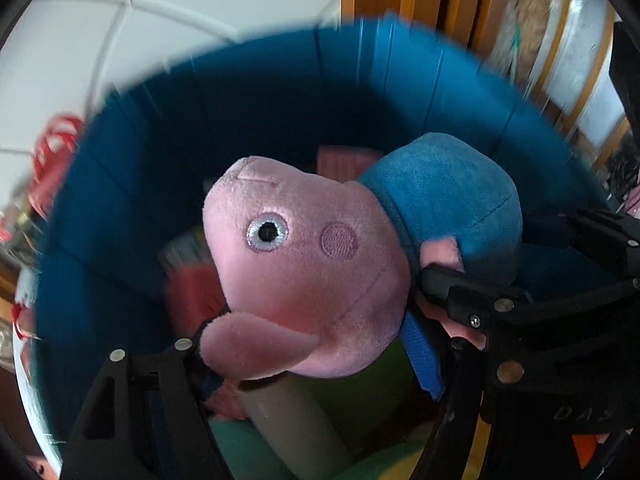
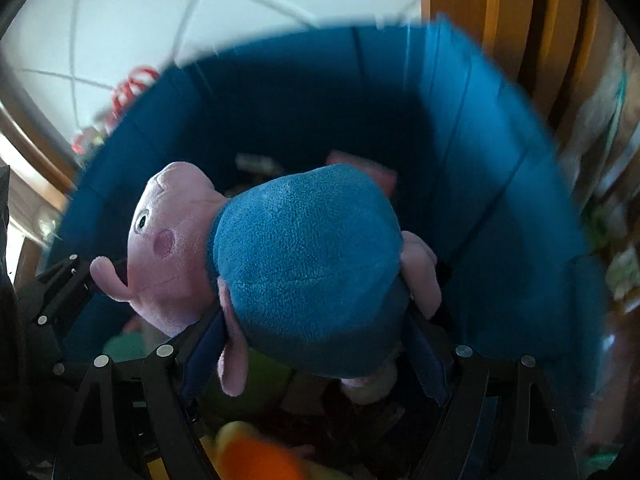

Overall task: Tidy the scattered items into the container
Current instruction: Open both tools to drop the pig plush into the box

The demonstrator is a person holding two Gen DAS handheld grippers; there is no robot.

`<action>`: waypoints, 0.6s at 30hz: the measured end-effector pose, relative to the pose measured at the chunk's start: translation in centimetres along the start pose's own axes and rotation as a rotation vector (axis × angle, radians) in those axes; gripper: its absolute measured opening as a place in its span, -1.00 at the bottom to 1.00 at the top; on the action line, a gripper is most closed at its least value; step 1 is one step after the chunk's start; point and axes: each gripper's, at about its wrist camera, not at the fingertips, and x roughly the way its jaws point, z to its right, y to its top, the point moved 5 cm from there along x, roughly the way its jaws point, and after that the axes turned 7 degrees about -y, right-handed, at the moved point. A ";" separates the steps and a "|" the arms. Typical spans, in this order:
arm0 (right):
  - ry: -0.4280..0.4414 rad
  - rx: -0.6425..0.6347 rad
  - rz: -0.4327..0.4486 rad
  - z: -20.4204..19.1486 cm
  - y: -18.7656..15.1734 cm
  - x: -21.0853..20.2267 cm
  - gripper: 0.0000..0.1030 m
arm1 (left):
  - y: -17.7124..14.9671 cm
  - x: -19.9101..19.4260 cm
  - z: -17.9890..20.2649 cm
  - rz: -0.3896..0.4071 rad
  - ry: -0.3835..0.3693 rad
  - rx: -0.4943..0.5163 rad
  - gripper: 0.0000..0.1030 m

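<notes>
A pink pig plush toy (image 1: 304, 264) with a blue body (image 2: 312, 268) hangs over the open mouth of a round blue bin (image 1: 120, 200). My left gripper (image 1: 316, 344) is shut on the plush's head, with the ear by its left finger. My right gripper (image 2: 316, 344) is shut on the plush's blue body; its black fingers (image 1: 480, 300) also show at the right of the left wrist view. The bin wall (image 2: 500, 200) surrounds the toy in both views.
Inside the bin lie several soft items: pink (image 1: 196, 292), green (image 1: 360, 392) and an orange-yellow one (image 2: 256, 456). A red coiled object (image 1: 56, 148) lies outside the bin at left on white tiled floor (image 1: 160, 12). Wooden furniture (image 2: 500, 20) stands behind.
</notes>
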 end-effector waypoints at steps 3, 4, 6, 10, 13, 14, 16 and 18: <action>0.024 0.010 -0.071 0.5 -0.5 2.2 0.60 | -0.5 1.1 -0.1 -0.049 0.010 -0.002 0.44; 0.023 0.011 -0.078 0.6 -0.5 2.3 0.61 | -0.6 1.2 -0.1 -0.056 0.007 -0.010 0.47; 0.015 0.008 -0.104 0.6 -0.5 2.6 0.67 | -0.9 1.7 -0.2 -0.089 0.002 -0.022 0.51; -0.007 -0.010 -0.100 0.3 -0.5 2.4 0.73 | -1.5 1.5 -0.3 -0.099 0.020 -0.020 0.51; -0.021 -0.011 -0.085 0.5 -0.9 1.4 0.74 | -1.5 0.3 -0.2 -0.084 0.030 -0.027 0.51; -0.028 -0.011 -0.078 0.5 -0.9 1.0 0.74 | -1.6 -0.4 -0.2 -0.072 0.035 -0.028 0.51; -0.020 -0.012 -0.058 -0.5 -0.7 -0.3 0.74 | -1.9 -1.7 -0.1 -0.045 0.041 -0.027 0.51; -0.017 -0.009 -0.026 -0.7 -0.8 -1.8 0.77 | -2.4 -3.5 0.0 -0.009 0.048 -0.014 0.51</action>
